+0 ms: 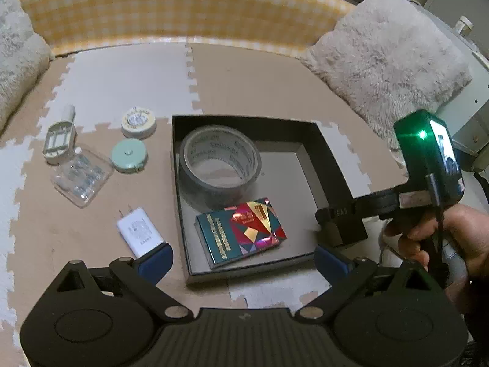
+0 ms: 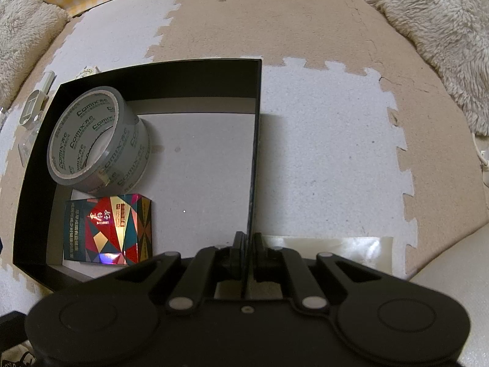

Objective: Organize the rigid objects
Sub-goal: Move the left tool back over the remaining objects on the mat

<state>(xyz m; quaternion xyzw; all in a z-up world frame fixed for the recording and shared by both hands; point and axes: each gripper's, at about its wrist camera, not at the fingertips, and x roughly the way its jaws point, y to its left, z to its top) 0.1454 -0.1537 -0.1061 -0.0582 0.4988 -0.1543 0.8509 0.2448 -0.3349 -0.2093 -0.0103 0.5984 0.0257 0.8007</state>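
A floor of interlocking beige and white foam mats point(image 1: 244, 79) spreads before a yellow checked cushion point(image 1: 171, 9) and fluffy pillows point(image 1: 388, 61). On it sits a shallow black box point(image 1: 333, 165), holding a roll of grey tape point(image 1: 218, 165) lying flat toward its far left corner and a colourful card pack point(image 1: 241, 232) just in front of the roll.

The right gripper point(image 2: 249, 241), held in a hand point(image 1: 452, 238), is clenched on the box's right wall, its fingers pressed to either side of the thin edge. The left gripper point(image 1: 244, 260) hovers over the box's near edge with its blue-tipped fingers point(image 1: 156, 260) spread wide, grasping nothing.

Left of the box, still on the mat, lie a white charger plug point(image 1: 140, 232) nearest the left gripper, a pale green tape measure point(image 1: 130, 156), a round cream tin point(image 1: 139, 120), a clear plastic case point(image 1: 81, 177) and a small beige clip-like piece point(image 1: 59, 139) touching the case's far edge.
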